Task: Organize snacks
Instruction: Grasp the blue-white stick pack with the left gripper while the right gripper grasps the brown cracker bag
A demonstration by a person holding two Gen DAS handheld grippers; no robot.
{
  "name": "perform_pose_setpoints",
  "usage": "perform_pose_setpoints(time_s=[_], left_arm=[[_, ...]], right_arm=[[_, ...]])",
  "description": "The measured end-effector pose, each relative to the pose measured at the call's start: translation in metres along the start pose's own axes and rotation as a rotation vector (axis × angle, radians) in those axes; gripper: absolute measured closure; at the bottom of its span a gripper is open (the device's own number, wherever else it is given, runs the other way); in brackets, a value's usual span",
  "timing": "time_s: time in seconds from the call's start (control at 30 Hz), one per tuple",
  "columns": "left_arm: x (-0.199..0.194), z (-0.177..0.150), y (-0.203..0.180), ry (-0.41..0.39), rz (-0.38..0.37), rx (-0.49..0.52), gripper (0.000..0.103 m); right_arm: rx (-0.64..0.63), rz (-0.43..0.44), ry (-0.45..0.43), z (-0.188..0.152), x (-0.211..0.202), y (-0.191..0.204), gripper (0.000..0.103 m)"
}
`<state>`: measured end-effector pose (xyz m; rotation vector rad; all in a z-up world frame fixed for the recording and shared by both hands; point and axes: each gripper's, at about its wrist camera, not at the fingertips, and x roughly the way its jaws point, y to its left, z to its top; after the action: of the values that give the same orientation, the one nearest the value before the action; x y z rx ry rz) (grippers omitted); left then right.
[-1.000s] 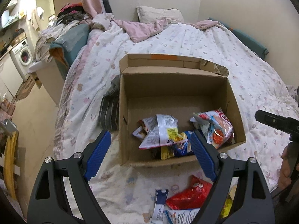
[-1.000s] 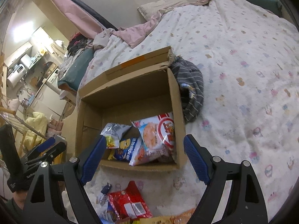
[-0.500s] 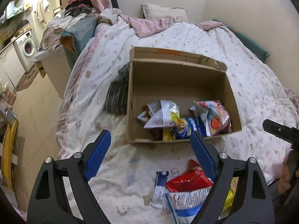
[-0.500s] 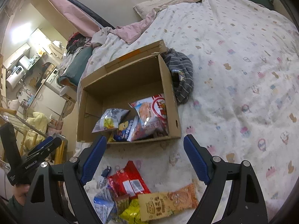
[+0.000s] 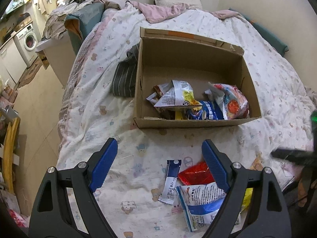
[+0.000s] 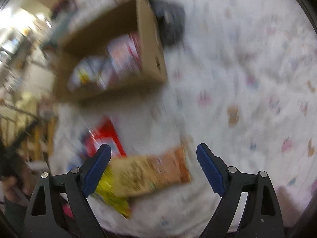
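- left gripper (image 5: pixel 159 154) spread wide, holding nothing, hovering over the bedspread (image 5: pixel 122 158) near the foot edge of the bed.
- right gripper (image 6: pixel 153 156) likewise spread and empty, above an orange-and-tan snack packet (image 6: pixel 152 172); view badly smeared, so exact alignment impossible to judge.
- cardboard box (image 5: pixel 190 123) further up the bed, already holding several bags; loose ones just short of its near wall — a red packet (image 5: pixel 193 175), a blue-and-white bag (image 5: pixel 200 200), a slim blue sachet (image 5: pixel 171 178).
- likely risks:
  - closing while moving this fast — could pinch a corner only, or catch bedspread along with the foil.
  - flat packet on soft bedding — may sink or slide away under the fingers.
  - overlapping bags near the foot edge — could get nudged off the bed.
  - both tools converging on one pile — possible collision.
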<state>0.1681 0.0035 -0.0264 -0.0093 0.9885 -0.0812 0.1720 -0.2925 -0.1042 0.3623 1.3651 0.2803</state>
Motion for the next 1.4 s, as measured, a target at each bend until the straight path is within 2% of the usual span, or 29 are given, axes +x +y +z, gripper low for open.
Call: perform_pose_setpoints(time_s=[0.07,0.13,0.2,0.3,0.4,0.47,0.53,0.6,0.73,0.8,0.83,0.9,0.93,1.03,1.1,1.2,1.4], left_arm=[[0.001,0.000,0.000,0.005,0.001,0.000,0.018],[0.002,0.000,0.001,0.009,-0.003,-0.004,0.018],[0.002,0.000,0.003,0.010,-0.005,-0.007,0.018],[0.003,-0.001,0.005,0.016,-0.007,-0.011,0.018],[0.003,-0.001,0.007,0.019,-0.004,-0.016,0.018],[0.002,-0.001,0.009,0.017,-0.003,-0.022,0.018],[0.000,-0.001,0.012,0.013,-0.004,-0.030,0.018],[0.000,-0.001,0.014,0.010,-0.004,-0.035,0.018],[0.000,-0.001,0.015,0.013,-0.002,-0.038,0.018],[0.000,-0.001,0.015,0.012,-0.002,-0.038,0.018],[0.001,-0.001,0.015,0.013,-0.002,-0.037,0.018],[0.002,-0.001,0.014,0.022,-0.003,-0.035,0.018],[0.003,-0.001,0.014,0.027,-0.004,-0.036,0.018],[0.004,-0.002,0.013,0.044,-0.020,-0.048,0.018],[0.005,-0.002,0.012,0.046,-0.016,-0.046,0.018],[0.009,-0.003,0.011,0.057,-0.009,-0.049,0.018],[0.023,-0.005,0.017,0.104,0.011,-0.075,0.018]], right_arm=[[0.005,-0.008,0.116,-0.005,0.023,0.000,0.013],[-0.031,-0.032,0.149,-0.006,0.031,0.006,0.008],[-0.052,-0.046,0.162,-0.007,0.036,0.009,0.003],[-0.076,-0.081,0.187,-0.007,0.045,0.012,0.000],[-0.100,-0.185,0.187,-0.005,0.056,0.009,0.000],[-0.117,-0.272,0.179,-0.001,0.060,0.005,0.003],[-0.111,-0.319,0.161,0.003,0.060,0.000,0.010],[-0.069,-0.294,0.157,0.006,0.057,-0.008,0.020],[-0.034,-0.224,0.178,0.006,0.050,-0.017,0.021],[-0.061,-0.224,0.184,0.001,0.048,-0.016,0.022],[-0.084,-0.239,0.188,-0.001,0.050,-0.014,0.025],[-0.117,-0.275,0.177,-0.003,0.048,-0.012,0.048],[-0.107,-0.259,0.166,-0.002,0.044,-0.015,0.064],[-0.054,-0.148,0.073,0.002,0.020,-0.018,0.079],[-0.049,-0.060,-0.012,0.005,0.000,-0.016,0.083],[-0.035,0.014,-0.078,0.013,-0.017,-0.017,0.088],[-0.066,0.055,-0.170,0.009,-0.032,-0.001,0.088]])
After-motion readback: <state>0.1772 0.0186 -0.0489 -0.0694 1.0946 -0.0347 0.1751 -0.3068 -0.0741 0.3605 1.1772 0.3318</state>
